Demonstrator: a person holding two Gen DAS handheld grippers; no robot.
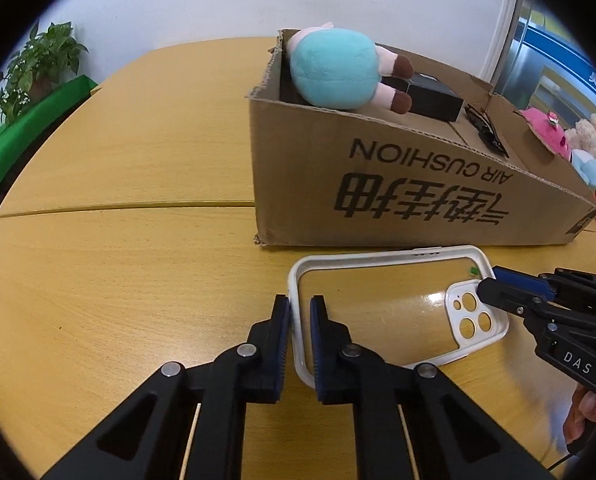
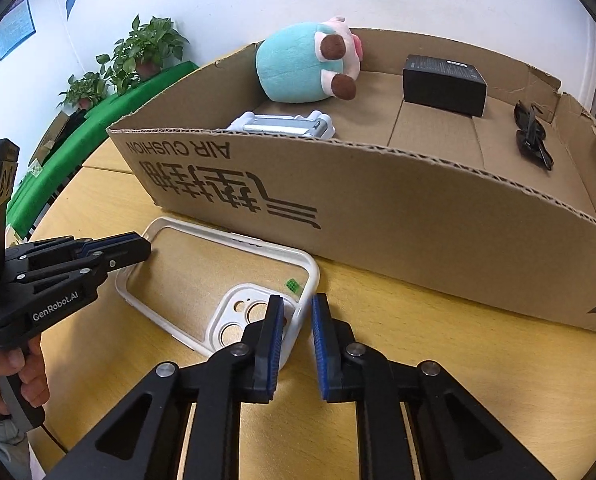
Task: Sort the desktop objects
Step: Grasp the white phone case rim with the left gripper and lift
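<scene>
One clear phone case (image 1: pixel 382 312) with a white rim lies flat on the wooden bench (image 1: pixel 117 280), just in front of the one cardboard box (image 1: pixel 378 184) printed "AIR CUSHION". Inside the box, the right wrist view shows four things: one teal plush toy (image 2: pixel 298 68) against the far wall, one black box (image 2: pixel 444 84), one white and silver phone stand (image 2: pixel 281 125) partly hidden behind the near wall, and one pair of dark sunglasses (image 2: pixel 532 134). Beyond the box's far end sit two or three more plush toys (image 1: pixel 570 140); the exact count is unclear at the frame edge. The left gripper (image 1: pixel 300 332) has its fingers (image 1: pixel 279 340) narrowly parted, straddling the case's rim at one end, one inside and one outside; firm contact cannot be judged. The right gripper (image 2: pixel 298 336) likewise stands slightly open across the rim at the camera-cutout end.
</scene>
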